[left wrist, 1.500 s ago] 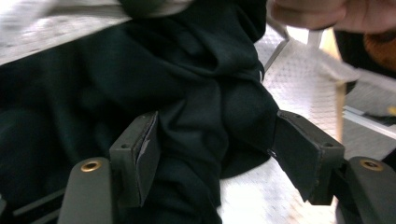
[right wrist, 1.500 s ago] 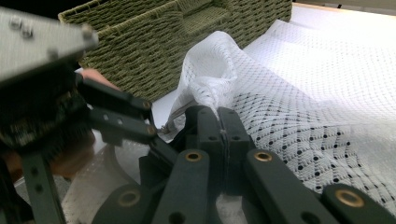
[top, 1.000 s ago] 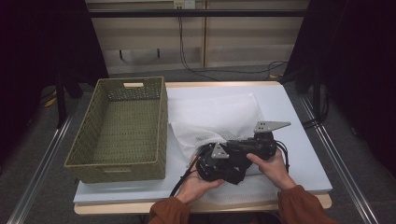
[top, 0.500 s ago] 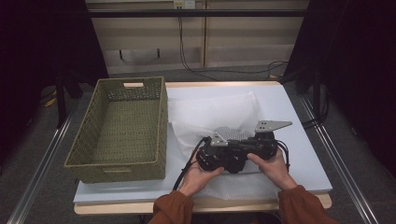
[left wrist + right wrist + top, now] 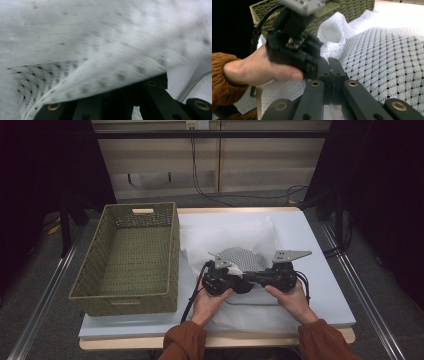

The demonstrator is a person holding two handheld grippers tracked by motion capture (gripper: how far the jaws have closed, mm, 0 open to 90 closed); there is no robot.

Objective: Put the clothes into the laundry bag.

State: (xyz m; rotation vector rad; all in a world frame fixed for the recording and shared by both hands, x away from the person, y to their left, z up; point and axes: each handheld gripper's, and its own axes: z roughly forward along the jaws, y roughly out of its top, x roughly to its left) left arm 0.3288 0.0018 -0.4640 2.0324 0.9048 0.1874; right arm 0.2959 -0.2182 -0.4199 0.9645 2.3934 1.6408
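Grippers, high view: we see the left gripper (image 5: 235, 281) and the right gripper (image 5: 260, 279) brought nose to nose at 6 o'clock on the table (image 5: 320, 245), both over the white mesh cloth (image 5: 240, 237).
Change, high view: a second ago the two were staggered, the left lower; now they sit level and the lifted grey-looking flap of cloth (image 5: 239, 258) stands higher between them, at 12 o'clock from the hands.
Meaning: we judge a fold is being started, with the edge gathered and raised.
Basket, high view: the woven basket (image 5: 172, 250) lies at 9 o'clock, touching the cloth's edge.
Left gripper view: cloth drapes over the black jaws; we cannot tell whether they pinch it.
Right gripper view: its jaws are pressed together on a bunched bit of cloth (image 5: 387, 62), with the left gripper (image 5: 322, 68) just at 11 o'clock.
Writing: we read no brand or label anywhere.
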